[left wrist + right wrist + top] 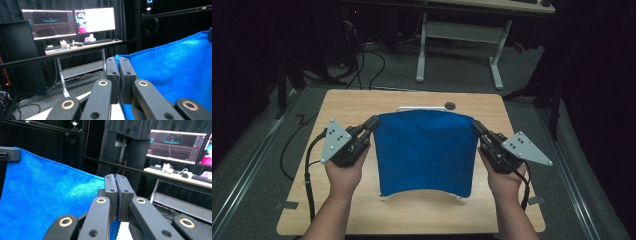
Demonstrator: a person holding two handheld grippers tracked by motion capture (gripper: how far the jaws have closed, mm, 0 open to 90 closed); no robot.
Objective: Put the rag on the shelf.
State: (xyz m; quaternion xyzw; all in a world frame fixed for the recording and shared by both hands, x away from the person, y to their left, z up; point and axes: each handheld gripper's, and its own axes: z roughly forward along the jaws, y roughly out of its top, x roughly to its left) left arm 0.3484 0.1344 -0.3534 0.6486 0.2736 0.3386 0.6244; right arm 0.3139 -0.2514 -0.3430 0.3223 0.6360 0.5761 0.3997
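Table [362, 105]: wooden, carries the work.
Cloth [424, 150]: blue, lifted by its two far corners, stretched flat over the table's middle; likely for spreading or folding.
Left gripper [373, 123]: jaws clamped on the cloth's left corner.
Right gripper [477, 127]: jaws clamped on the right corner.

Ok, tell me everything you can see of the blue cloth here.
The blue cloth looks like soft, nappy microfibre, plain and roughly square. It is held up by its two top corners, stretched between the left gripper and right gripper, both clamped shut on it. It hangs over the wooden table, its lower edge curling slightly.
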